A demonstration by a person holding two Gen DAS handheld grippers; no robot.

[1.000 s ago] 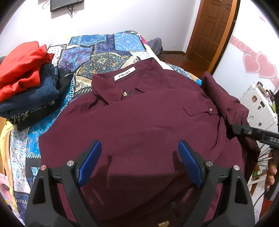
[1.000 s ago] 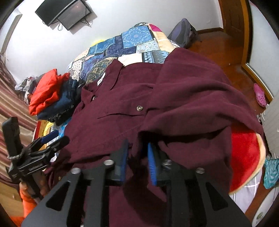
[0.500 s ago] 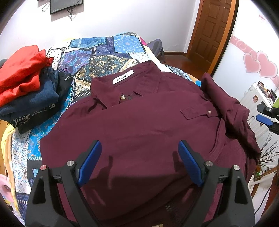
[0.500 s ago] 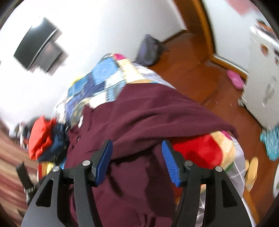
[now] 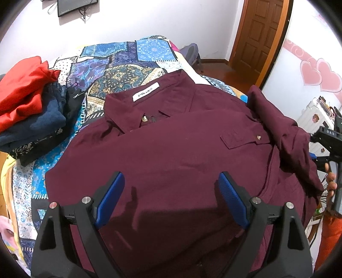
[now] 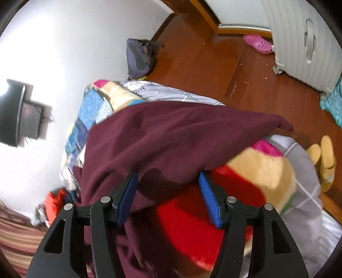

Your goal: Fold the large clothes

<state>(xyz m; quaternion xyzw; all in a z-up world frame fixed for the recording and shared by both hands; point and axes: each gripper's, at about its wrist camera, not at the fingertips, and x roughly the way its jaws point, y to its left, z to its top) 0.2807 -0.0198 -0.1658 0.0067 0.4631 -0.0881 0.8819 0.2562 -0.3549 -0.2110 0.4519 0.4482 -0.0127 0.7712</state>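
Left hand-held gripper (image 5: 171,200) wide open; right hand-held gripper (image 6: 167,200) seemingly unclamped, jaws just opened.

The maroon shirt (image 5: 171,154) covers most of the bed (image 5: 128,64), so the bedding under it is hidden. The shirt's lower hem is cut off by the bottom edge of the left wrist view and partly hidden behind the left tongs (image 5: 171,198). In the same view, the right tongs (image 5: 329,141) are cut by the right edge, and only some fingers of the hand (image 5: 331,179) show. In the right wrist view the shirt's fabric is blurred, and its collar is out of sight. The red garment (image 6: 55,198) far left is too small and blurred to identify. The wall screen (image 5: 74,6) is cut by the top edge.
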